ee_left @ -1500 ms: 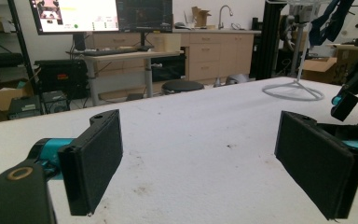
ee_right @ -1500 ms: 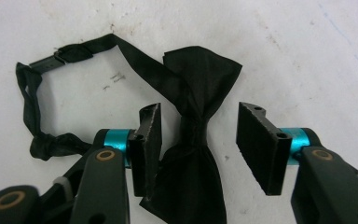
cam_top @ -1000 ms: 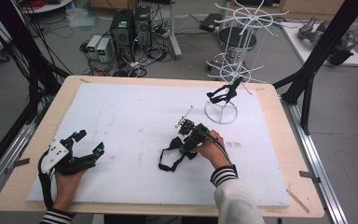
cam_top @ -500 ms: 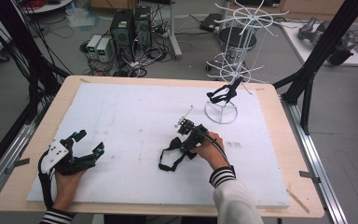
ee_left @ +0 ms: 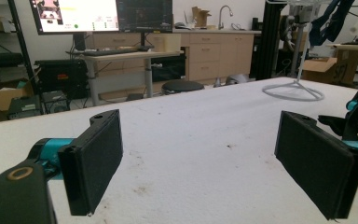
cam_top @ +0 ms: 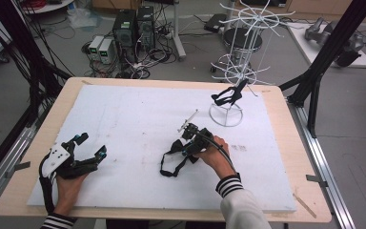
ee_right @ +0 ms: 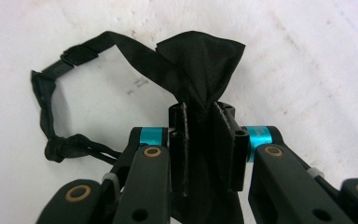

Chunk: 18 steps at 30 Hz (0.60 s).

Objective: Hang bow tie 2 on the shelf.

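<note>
Over on the left side my left tool (cam_top: 89, 149) is just sitting low on the white surface (cam_top: 138, 114) near the front-left corner, hand (cam_top: 68, 183) behind it; from the left gripper view its 2 black pads (ee_left: 95, 161) are spread wide with only bare surface between them; nothing in there.

Middle of the surface is where it gets interesting; my right tool (cam_top: 185, 143) is pinched tight on a black bow tie (ee_right: 200, 60); in the right gripper view the fabric is bunched between the 2 pads (ee_right: 179, 144), the bow part fans out just past the tips, and the strap (ee_right: 51, 93) loops off to one side and lies flat on the surface. In the high view the strap trails toward the front, left of my right hand (cam_top: 217, 155).

Further right, near the back-right corner, there's a white wire rack (cam_top: 238, 71) on a ring base; another dark bow tie (cam_top: 228, 95) hangs on one of its lower arms, well apart from both tools.
</note>
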Each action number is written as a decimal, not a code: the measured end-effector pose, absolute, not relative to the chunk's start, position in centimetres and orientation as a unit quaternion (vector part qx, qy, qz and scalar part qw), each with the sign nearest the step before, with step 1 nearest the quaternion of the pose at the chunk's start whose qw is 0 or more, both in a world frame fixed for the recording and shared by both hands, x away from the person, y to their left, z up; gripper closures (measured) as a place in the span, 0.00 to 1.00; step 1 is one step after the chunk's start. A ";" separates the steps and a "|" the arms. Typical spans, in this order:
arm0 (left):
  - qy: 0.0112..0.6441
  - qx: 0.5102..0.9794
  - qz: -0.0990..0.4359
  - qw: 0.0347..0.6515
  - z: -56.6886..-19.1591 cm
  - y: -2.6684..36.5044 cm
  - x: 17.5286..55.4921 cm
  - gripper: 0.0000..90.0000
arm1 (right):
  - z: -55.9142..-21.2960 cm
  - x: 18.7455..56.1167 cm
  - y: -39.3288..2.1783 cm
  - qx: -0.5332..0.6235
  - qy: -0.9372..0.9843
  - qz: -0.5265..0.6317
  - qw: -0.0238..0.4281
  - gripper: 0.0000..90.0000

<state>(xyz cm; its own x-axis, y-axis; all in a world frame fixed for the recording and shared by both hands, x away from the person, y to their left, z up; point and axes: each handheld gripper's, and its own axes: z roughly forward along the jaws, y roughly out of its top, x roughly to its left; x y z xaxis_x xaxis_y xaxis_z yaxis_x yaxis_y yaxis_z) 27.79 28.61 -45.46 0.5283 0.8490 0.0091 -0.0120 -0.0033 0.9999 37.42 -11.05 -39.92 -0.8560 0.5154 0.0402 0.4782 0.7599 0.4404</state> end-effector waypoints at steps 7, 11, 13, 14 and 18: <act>0.339 0.617 0.348 0.619 -45.5 28.6 27.8 0.17 | -38.8 36.8 -11.8 0.268 0.926 0.261 0.056 0.85; 0.339 0.617 0.348 0.619 -45.5 28.6 27.8 0.17 | -38.1 36.5 -12.2 0.269 0.916 0.291 0.067 0.85; 0.339 0.617 0.348 0.619 -45.5 28.6 27.8 0.17 | -37.7 36.4 -12.5 0.270 0.909 0.310 0.069 0.85; 0.339 0.618 0.347 0.619 -45.4 28.6 27.8 0.17 | -37.6 36.3 -12.7 0.276 0.904 0.318 0.069 0.85; 0.339 0.618 0.348 0.619 -45.5 28.6 27.8 0.17 | -37.1 36.0 -13.1 0.271 0.893 0.351 0.082 0.85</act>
<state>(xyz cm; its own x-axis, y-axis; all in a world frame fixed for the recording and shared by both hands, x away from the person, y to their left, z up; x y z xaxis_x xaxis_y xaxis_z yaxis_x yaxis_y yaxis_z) 27.78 28.59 -45.46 0.5279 0.8492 0.0100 -0.0114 -0.0048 0.9999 36.03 -13.13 -37.08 -0.8393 0.5420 0.0438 0.4268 0.6067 0.6706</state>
